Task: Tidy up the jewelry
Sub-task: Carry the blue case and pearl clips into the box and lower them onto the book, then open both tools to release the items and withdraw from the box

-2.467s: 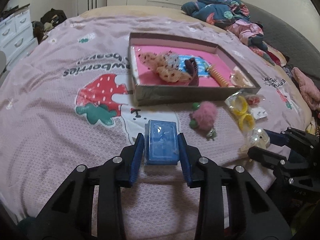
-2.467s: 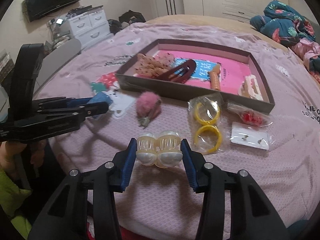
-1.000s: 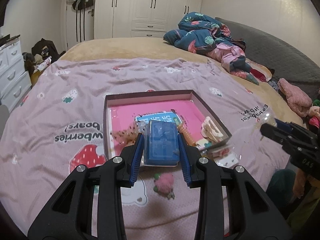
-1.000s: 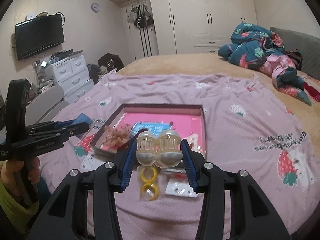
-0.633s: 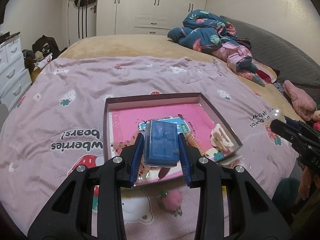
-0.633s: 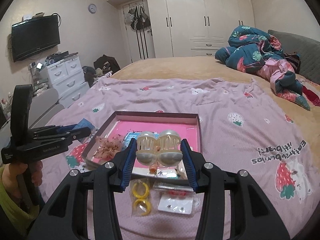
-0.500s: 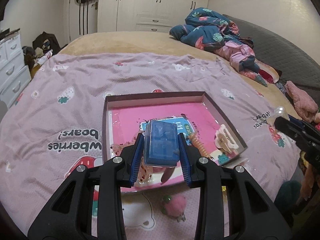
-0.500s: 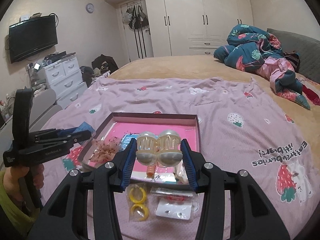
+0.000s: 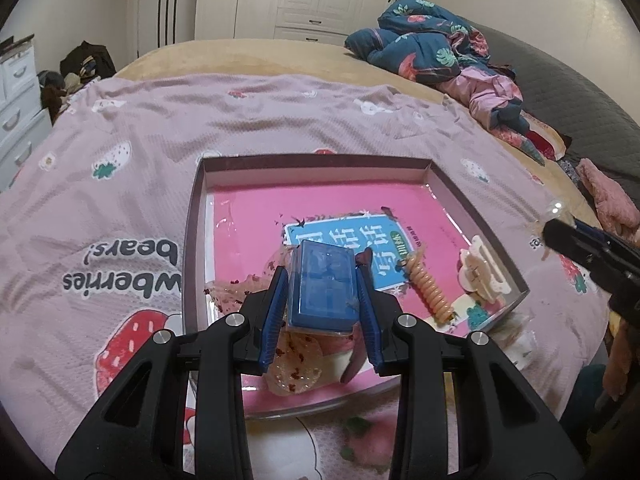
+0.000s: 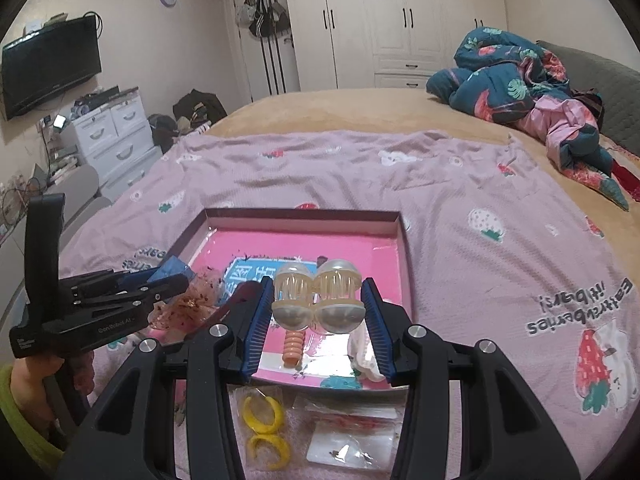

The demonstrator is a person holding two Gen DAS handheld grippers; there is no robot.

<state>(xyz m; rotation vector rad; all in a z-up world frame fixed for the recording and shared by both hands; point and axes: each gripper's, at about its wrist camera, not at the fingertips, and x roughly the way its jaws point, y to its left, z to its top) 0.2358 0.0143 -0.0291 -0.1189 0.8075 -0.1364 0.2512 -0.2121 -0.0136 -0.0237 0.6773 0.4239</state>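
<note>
Nearest, the left gripper point(image 9: 322, 310) has its jaws pinching a small blue box point(image 9: 323, 289), held above the near end of the shallow pink-floored tray point(image 9: 192, 236). Beside it the right gripper point(image 10: 318, 322) clamps a pearly double hair claw point(image 10: 318, 300) over the tray's near right part. Yellow rings point(image 10: 266, 430) lie bagged on the strawberry-print blanket point(image 10: 460, 184) before the tray. Inside lie a spiral tie point(image 9: 428, 288) and a cream clip point(image 9: 482, 276).

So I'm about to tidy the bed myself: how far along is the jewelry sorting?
Partly done. The tray already holds a spiral hair tie and a cream claw clip. In hand: the left gripper holds a blue box, the right gripper a pearly clip. Left on the blanket: yellow rings and an earring card.
</note>
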